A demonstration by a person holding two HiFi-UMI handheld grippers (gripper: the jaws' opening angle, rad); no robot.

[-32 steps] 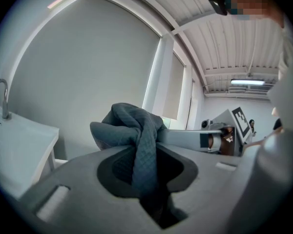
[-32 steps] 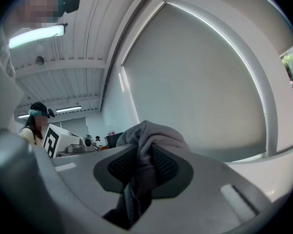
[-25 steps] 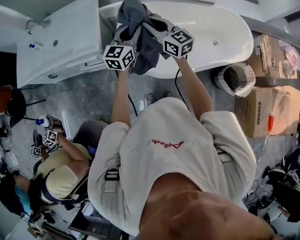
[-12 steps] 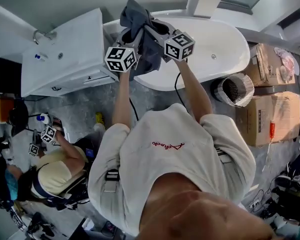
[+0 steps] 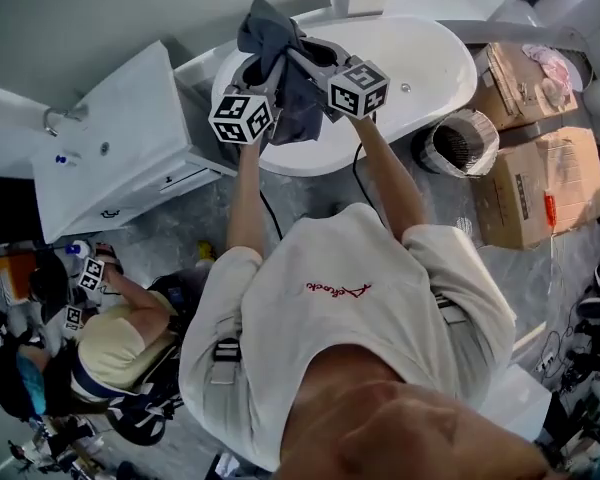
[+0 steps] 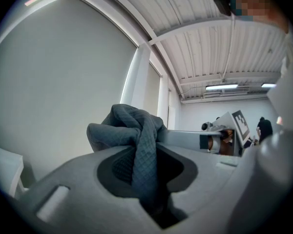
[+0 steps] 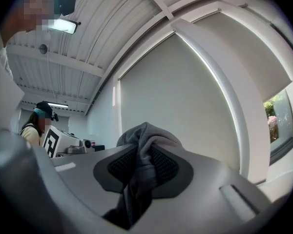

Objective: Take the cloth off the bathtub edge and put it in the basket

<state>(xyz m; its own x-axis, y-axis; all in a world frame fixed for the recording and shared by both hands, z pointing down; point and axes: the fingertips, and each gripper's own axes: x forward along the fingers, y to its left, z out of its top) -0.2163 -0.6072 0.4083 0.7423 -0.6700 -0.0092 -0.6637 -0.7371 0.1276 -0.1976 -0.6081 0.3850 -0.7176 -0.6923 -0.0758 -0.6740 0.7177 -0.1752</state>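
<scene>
We see both tools clamped on the same cloth [image 5: 298, 103]. In its own view, the left gripper [image 6: 146, 152] has a quilted dark grey fold pinched between its pads, with the rest bunched up past the jaw tips. The right gripper [image 7: 142, 147] likewise has its jaws pressed onto a gathered fold that spills out over the tips and hangs down through the gap. From the head view we find the two grippers side by side, held out in front of the person at arm's length, their marker cubes close together and the cloth draped between and below them. The cloth is held up in the air over the left end of the white bathtub [image 5: 415, 53], near its front rim; we cannot tell whether its hanging lower part touches that rim. The round woven basket [image 5: 485, 148] stands on the floor just beside the tub's right end, well apart from the cloth, and next to it is a cardboard box [image 5: 525, 183]. A white cabinet [image 5: 120, 158] stands to the left of the tub, and a second person [image 5: 120, 338] sits on the floor at the lower left.
</scene>
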